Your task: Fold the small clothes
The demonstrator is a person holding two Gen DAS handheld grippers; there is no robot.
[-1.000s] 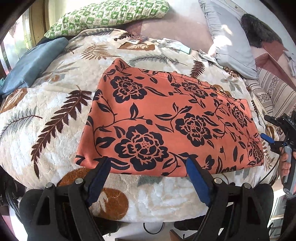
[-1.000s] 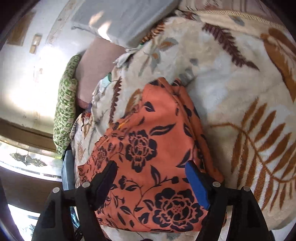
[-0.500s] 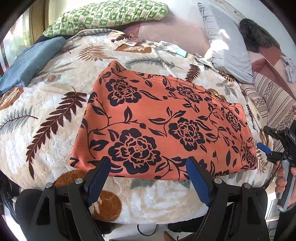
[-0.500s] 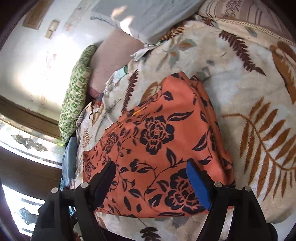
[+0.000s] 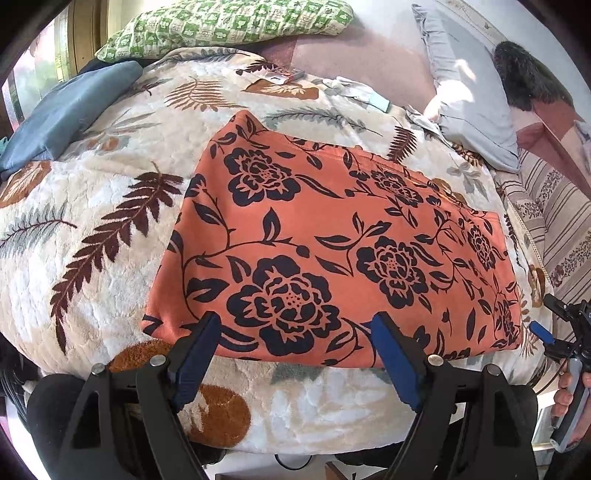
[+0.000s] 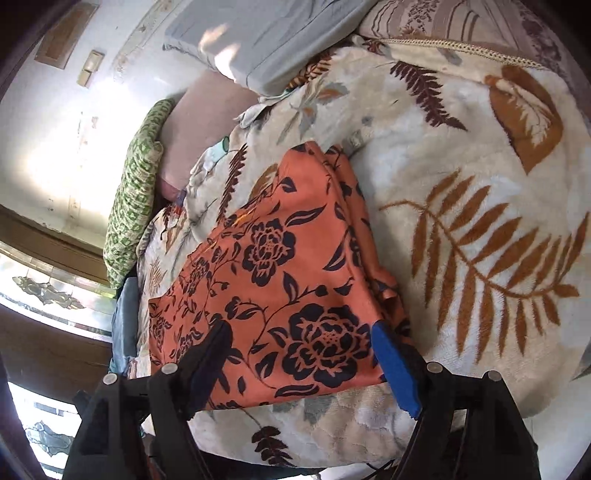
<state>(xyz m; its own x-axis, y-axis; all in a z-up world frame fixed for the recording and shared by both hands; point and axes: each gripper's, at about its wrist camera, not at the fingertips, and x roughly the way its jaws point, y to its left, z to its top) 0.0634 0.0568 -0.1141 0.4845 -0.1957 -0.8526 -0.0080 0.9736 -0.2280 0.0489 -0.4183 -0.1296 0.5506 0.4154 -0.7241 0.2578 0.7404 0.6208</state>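
One orange floral garment lies on leaf-print blanket; pillows behind, probably.

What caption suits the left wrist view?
Open left gripper facing an orange floral garment lying on a leaf-print blanket.

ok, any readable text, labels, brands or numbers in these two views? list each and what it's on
None can be read.
Small flat packet at the far side of the leaf-print blanket: may carry print, too small and blurred to read.
Orange floral garment: pattern only, no visible tag or lettering.
Green checked pillow: repeating motif, no words.
Left tongs and right tongs: no markings visible.
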